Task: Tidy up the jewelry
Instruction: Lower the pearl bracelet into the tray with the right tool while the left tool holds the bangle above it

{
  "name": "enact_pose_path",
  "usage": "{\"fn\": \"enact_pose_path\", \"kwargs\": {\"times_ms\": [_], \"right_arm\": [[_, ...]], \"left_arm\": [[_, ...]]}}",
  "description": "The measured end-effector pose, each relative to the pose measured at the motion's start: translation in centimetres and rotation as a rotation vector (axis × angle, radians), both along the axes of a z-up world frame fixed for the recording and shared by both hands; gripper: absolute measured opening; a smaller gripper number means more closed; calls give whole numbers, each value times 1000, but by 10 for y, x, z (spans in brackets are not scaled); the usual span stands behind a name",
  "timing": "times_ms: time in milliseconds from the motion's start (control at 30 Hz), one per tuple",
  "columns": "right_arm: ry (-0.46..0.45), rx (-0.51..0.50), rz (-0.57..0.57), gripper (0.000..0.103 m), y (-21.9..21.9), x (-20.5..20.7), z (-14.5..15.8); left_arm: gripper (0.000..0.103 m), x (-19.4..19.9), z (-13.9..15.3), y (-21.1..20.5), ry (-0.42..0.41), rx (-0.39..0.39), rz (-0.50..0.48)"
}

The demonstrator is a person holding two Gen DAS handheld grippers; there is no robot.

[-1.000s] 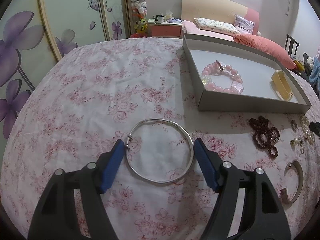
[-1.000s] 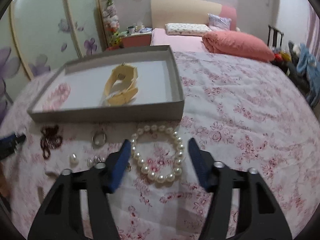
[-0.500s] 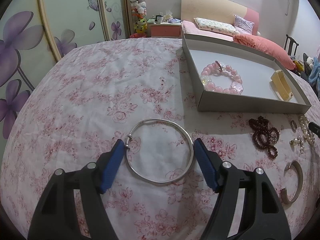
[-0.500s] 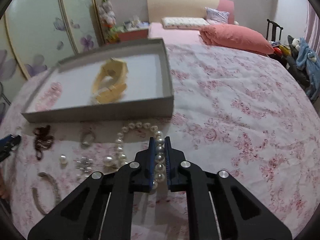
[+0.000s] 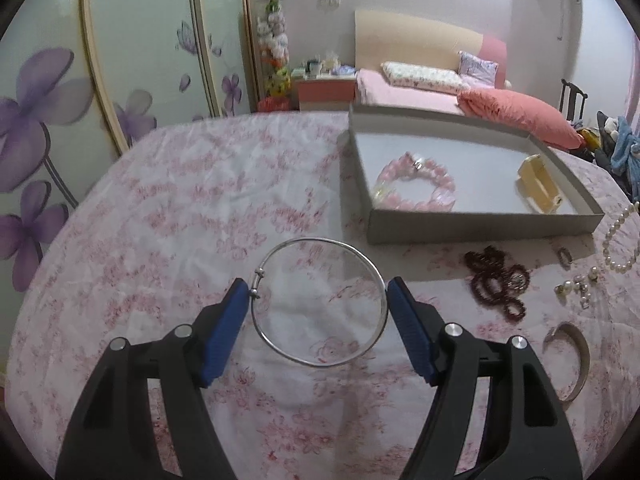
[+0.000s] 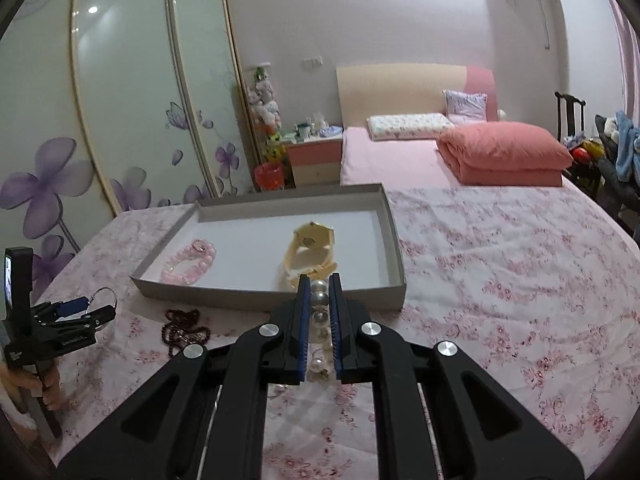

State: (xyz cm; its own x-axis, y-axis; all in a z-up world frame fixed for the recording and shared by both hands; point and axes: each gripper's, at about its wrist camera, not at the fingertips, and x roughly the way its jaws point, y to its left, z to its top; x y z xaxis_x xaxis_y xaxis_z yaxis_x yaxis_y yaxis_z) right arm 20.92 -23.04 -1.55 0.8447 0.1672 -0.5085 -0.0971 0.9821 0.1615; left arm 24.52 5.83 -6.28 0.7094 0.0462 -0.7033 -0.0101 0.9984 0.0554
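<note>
**Pearls gripped, silver hoop framed**

On the floral bed cover (image 5: 180,208) sits the grey tray (image 6: 394,240), holding a pink bead bracelet (image 5: 416,188) and a cream watch (image 6: 312,248). The left gripper (image 5: 318,304) is spread wide, its blue pads on either side of the silver bangle (image 5: 320,300), which looks touched at both sides. The right gripper (image 6: 319,292) is nearly closed, pinching the pearl strand (image 6: 319,298) at the tray's near wall, raised off the cover. A dark red bead bracelet (image 5: 498,284) lies beside the tray
</note>
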Motion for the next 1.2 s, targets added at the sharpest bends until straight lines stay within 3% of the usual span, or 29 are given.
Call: {"fn": "enact_pose_path", "kwargs": {"times_ms": [233,500,1200], "right_arm": [[-36,-5,34,10,14,-8,2],[-64,12,52,10,24,-13,2],[-302,-48,9,10,48,-25,35]], "left_arm": [[69,-14,13,-17,-93,46,-22],[69,-23,20,-32,-128,26,-54],[69,-43,68,-80,-379,24,-80]]}}
